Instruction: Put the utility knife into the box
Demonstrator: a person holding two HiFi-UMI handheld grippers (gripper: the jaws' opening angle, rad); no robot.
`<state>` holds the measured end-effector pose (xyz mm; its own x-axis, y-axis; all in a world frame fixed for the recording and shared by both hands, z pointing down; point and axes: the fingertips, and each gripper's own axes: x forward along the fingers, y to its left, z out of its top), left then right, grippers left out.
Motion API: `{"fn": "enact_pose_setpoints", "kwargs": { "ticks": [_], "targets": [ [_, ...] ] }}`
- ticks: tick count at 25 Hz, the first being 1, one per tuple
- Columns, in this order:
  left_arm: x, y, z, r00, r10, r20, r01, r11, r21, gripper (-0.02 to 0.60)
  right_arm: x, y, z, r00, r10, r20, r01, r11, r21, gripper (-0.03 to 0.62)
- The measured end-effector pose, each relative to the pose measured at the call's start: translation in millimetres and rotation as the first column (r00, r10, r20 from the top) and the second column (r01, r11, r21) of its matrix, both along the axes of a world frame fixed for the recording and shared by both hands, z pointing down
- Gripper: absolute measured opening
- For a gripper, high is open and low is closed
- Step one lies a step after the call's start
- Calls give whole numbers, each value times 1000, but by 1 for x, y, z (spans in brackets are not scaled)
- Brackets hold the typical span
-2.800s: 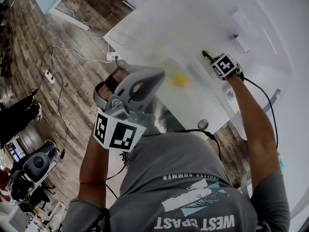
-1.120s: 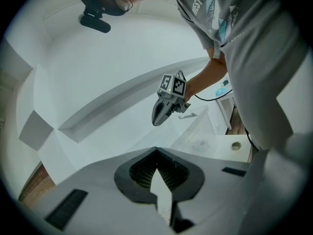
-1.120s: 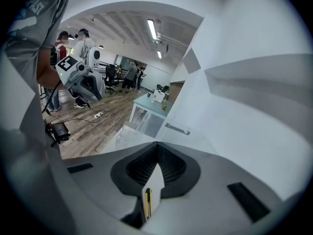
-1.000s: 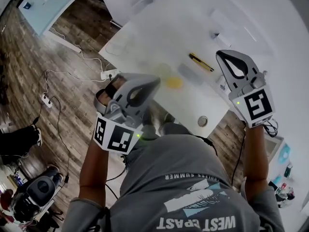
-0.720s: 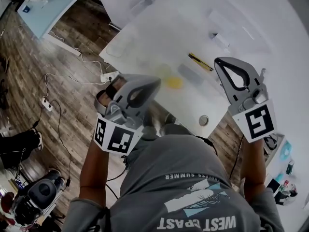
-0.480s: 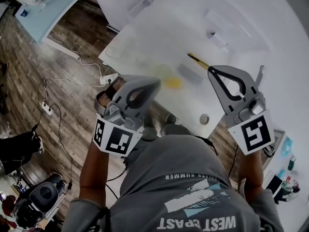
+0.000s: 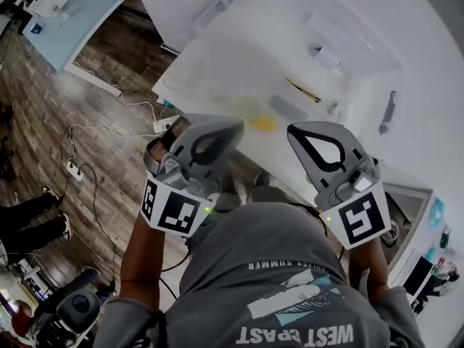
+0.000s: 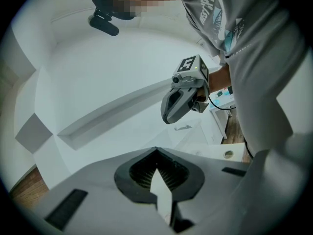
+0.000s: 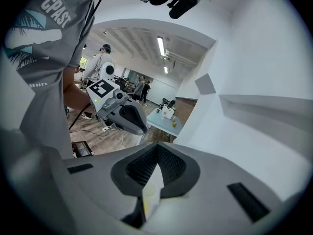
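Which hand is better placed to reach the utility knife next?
Right. The right tongs sit closer to the utility knife; the left tongs are farther off to the side. Both are shut and empty.

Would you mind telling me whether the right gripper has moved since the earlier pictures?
Yes. The right gripper has drawn back from the utility knife on the table, toward the person's body, shut and empty.

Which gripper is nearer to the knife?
The right gripper: in the head view its tip is close below the knife, while the left gripper is further left.
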<state>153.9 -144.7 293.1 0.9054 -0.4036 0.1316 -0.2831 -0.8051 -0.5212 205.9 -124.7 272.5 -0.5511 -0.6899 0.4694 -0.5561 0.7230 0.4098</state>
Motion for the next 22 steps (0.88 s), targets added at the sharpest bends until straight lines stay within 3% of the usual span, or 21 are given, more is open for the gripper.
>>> {"fn": "enact_pose_setpoints", "kwargs": {
  "ticks": [11, 22],
  "targets": [
    [-11, 17, -3, 1000, 15, -7, -15, 1000, -9, 8, -28, 32, 16, 999, -9, 53, 12, 999, -53, 9],
    [-12, 31, -3, 999, 32, -27, -32, 999, -17, 8, -40, 57, 30, 999, -35, 33, 38, 996, -83, 9]
  ]
}}
